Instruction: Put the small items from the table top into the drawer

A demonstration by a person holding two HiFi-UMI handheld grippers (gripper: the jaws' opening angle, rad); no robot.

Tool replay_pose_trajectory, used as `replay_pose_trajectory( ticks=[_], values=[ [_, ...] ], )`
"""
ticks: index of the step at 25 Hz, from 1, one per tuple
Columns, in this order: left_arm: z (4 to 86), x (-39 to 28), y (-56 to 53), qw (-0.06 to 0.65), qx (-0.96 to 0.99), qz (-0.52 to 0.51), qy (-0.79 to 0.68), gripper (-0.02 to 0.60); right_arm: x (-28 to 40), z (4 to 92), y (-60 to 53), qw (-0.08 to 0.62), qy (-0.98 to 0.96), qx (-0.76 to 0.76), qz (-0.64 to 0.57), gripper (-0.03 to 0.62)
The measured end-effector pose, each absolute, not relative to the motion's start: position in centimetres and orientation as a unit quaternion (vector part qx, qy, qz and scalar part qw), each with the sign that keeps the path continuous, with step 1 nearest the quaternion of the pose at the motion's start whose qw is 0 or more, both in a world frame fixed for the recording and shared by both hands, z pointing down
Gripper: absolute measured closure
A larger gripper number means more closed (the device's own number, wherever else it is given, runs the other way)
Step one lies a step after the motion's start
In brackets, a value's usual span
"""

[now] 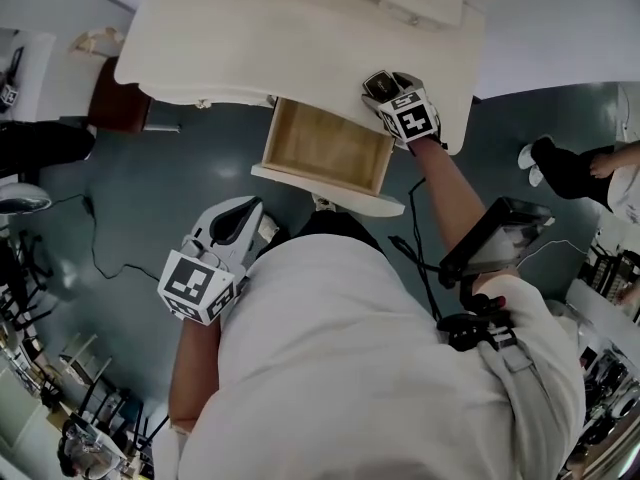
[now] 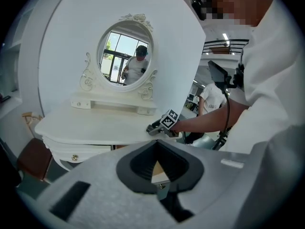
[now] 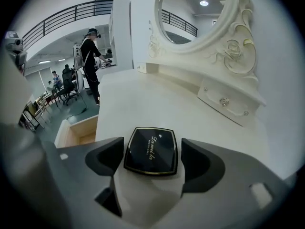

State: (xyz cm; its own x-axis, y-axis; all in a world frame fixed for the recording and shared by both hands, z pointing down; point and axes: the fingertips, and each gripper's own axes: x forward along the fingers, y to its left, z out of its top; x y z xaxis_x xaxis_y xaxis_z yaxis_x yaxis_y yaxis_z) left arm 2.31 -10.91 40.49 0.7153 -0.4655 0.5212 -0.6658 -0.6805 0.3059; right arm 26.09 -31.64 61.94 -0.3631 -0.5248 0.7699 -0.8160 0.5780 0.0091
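Here sit one black compact (image 3: 151, 150) and one open drawer (image 1: 325, 148).

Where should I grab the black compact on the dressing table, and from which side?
Probably best to take the compact by its two opposite side edges, coming in low over the table from its near side. It lies flat and thin, so only those straight sides give the pads something to press on. The right gripper straddles it, jaws open, one beside each edge.
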Motion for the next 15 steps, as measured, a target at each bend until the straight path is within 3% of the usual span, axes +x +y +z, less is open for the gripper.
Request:
replay_pose_trajectory(
  ticks=[6,15],
  values=[
    [39.9,-0.1,-11.3,0.242,0.89,0.205,-0.328,0.58,24.9,61.6,-31.6,0.371,-0.815,0.395,0.206,0.255],
    [39.7,-1.5,-11.4,0.24,0.891,0.203,-0.327,0.58,25.1,61.4,-31.6,0.383,-0.814,0.385,0.205,0.26]
  ],
)
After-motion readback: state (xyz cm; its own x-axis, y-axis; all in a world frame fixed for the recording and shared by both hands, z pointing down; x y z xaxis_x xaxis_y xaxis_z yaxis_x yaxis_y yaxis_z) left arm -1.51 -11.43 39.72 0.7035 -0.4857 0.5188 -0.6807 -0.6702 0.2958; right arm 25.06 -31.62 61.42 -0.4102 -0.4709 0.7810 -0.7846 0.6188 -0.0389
